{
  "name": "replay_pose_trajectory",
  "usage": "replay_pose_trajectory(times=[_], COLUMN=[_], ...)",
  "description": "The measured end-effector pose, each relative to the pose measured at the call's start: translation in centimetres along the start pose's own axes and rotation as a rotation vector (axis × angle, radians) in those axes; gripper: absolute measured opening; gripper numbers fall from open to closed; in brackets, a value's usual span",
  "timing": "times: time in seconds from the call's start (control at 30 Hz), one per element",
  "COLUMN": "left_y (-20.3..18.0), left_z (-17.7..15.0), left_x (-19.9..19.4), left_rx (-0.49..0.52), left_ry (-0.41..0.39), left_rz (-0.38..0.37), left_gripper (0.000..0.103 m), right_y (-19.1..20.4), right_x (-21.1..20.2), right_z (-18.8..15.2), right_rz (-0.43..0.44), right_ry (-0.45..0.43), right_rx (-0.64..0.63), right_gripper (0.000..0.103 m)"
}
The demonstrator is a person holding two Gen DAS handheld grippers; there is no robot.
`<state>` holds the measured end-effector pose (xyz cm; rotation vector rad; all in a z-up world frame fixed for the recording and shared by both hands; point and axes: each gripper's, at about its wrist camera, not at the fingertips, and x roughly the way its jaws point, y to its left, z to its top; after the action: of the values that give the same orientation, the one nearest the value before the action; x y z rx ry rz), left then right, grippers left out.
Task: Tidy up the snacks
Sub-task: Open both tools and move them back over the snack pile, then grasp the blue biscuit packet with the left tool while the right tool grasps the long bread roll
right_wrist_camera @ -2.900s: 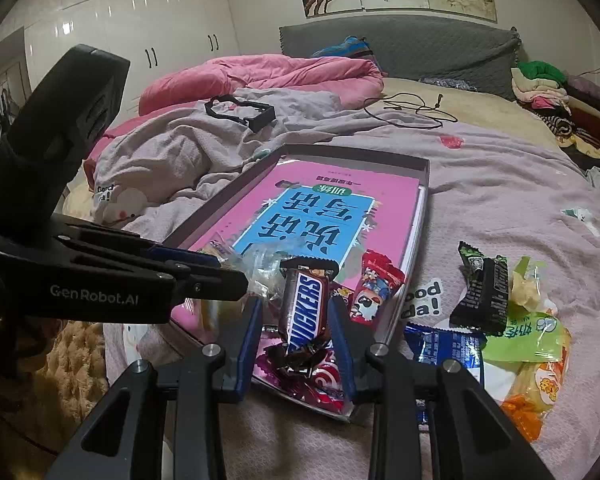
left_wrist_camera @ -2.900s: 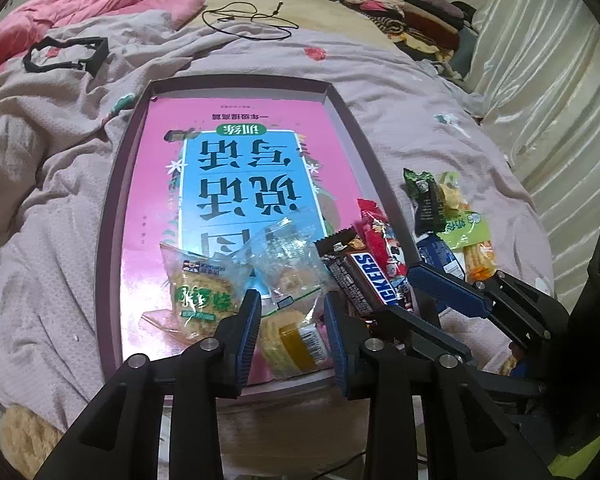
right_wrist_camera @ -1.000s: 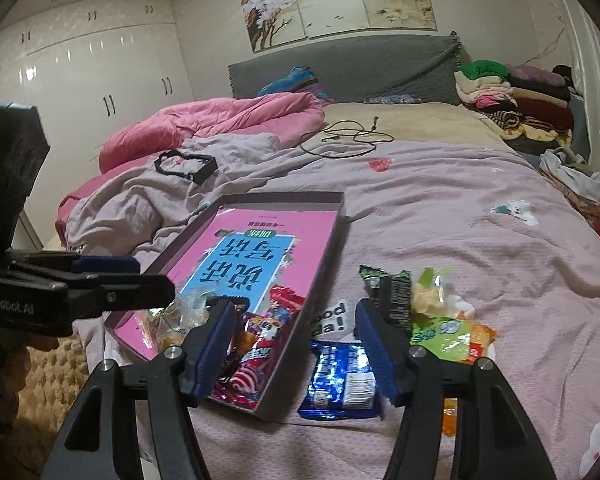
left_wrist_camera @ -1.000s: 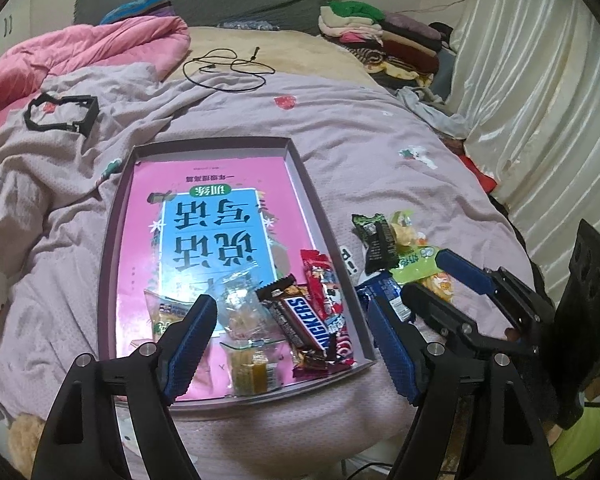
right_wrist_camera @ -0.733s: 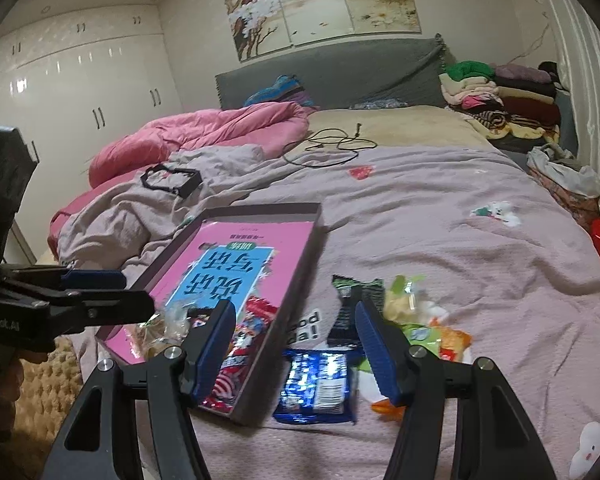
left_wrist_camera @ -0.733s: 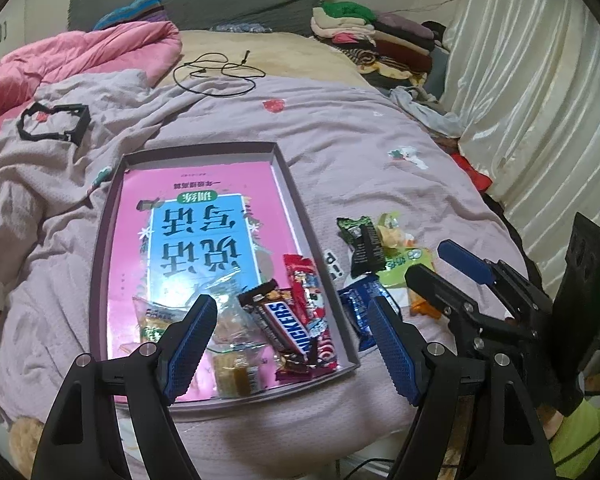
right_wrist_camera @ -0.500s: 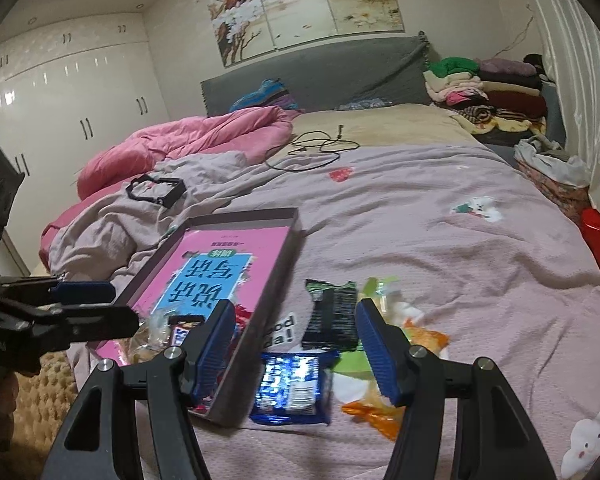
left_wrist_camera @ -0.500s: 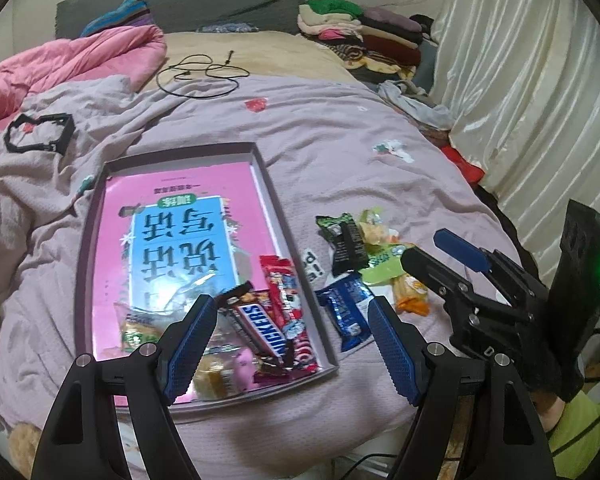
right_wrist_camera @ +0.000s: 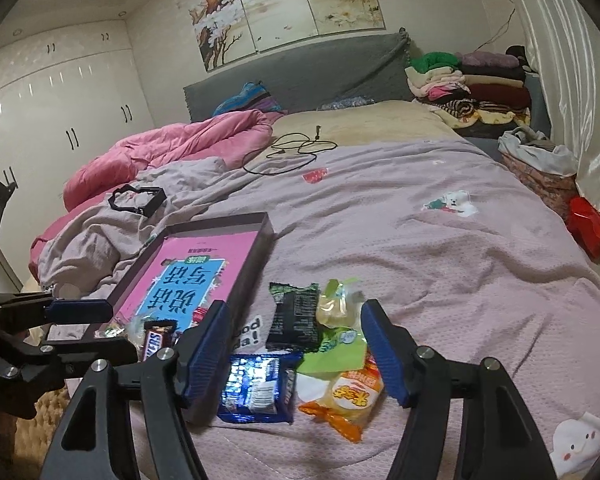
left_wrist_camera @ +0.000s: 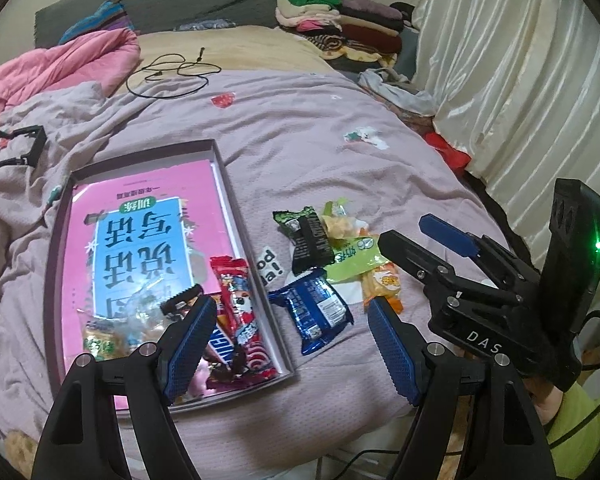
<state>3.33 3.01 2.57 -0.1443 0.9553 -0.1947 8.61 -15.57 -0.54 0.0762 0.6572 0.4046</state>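
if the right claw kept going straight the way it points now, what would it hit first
Most likely the blue snack packet lying on the lilac bedspread, with the green and orange packets right beside it. The right claw is open and empty; exact depth is unclear.

My left gripper (left_wrist_camera: 288, 346) hangs over the bed, angled steeply downward, jaws spread wide with nothing between the blue pads (left_wrist_camera: 188, 346). My right gripper (right_wrist_camera: 296, 354) sits beside it on the right, tilted down more gently. Its jaws have just been opening and now stand wide, pads clear of everything, gripping nothing. In the left wrist view I see the right gripper (left_wrist_camera: 424, 236) from the side, fingers pointing away from me, a green light glowing on its body. Below it shows a bit of my hand (left_wrist_camera: 548, 400) and a yellow-green sleeve (left_wrist_camera: 580, 428).
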Motion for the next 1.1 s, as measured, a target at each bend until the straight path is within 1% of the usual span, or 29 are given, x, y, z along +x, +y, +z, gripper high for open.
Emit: replay_pose_trajectory(times=[0.3,0.57,0.83,1.0,1.1], left_y=[-0.8,-1.5,-2.1,-2.4,-2.6], left_z=[-0.1,-0.5,-0.1,0.5,0.8], left_x=[1.3,3.1,5.7,7.5,8.4], left_rx=[-0.004,-0.017,-0.061,-0.073,-0.080], left_ry=[0.039,0.101,0.183,0.240,0.268], left_rz=[-0.017,-0.039,-0.050,-0.036,-0.044], left_gripper=[0.079,0.079,0.079,0.079,0.078], right_y=[-1.0,-3.1,-4.5,-5.2,-5.7], right_x=[0.5,0.8,1.8,2.5,3.1], right_z=[-0.2,-0.4,-0.9,-1.3,-1.7], right_rz=[-0.024,-0.056,-0.077,-0.095,-0.083], right_ry=[0.020,0.042,0.104,0.145,0.185], right_rx=[0.014,0.054,0.080,0.094,0.104], right_gripper=[0.069,0.069,0.069,0.069,0.069])
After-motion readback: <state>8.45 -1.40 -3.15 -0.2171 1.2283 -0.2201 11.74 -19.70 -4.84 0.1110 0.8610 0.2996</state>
